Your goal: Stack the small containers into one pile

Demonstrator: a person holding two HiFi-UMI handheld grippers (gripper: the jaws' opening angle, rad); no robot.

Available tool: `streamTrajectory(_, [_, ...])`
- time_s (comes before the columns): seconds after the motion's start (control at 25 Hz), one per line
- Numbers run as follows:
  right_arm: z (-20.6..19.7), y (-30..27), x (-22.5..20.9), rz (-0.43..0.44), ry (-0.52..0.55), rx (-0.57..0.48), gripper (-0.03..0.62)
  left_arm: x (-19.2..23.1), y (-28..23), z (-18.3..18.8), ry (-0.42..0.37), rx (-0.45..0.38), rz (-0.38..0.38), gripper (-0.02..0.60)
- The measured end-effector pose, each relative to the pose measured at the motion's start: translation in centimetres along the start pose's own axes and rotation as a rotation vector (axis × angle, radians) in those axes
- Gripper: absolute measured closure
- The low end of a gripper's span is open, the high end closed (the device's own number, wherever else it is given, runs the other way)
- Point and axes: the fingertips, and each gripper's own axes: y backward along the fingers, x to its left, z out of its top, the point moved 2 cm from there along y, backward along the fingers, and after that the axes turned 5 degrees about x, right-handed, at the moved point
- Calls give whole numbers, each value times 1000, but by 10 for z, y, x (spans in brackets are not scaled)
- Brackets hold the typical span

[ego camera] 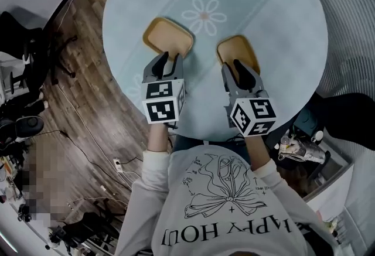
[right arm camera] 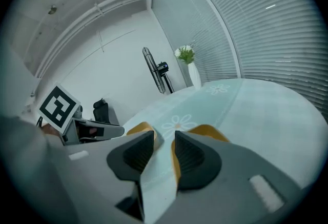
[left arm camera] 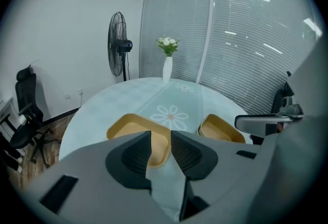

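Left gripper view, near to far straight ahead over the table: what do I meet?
Left gripper, jaws open and empty → wide yellow container → daisy print → white vase of flowers.

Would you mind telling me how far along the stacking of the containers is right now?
Nothing is stacked yet: the left container and right container sit apart on the table. Nothing is in hand: the left gripper and right gripper are open and empty, one by each container. Still to do: lift one and nest it in the other.
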Motion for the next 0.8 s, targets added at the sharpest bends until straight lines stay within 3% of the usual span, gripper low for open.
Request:
streamTrajectory(0.16, [-2,-7,23,40,18,19,456,18,19,-11,42,-2,29,457])
streamTrajectory(0.4, [-9,-21,53,30,16,23,456,51,27,-22,54,-11,22,457])
streamTrajectory(0.8, [-16,-53,77,-110,-7,22,457,103,7,-8,12,-5,-60,457])
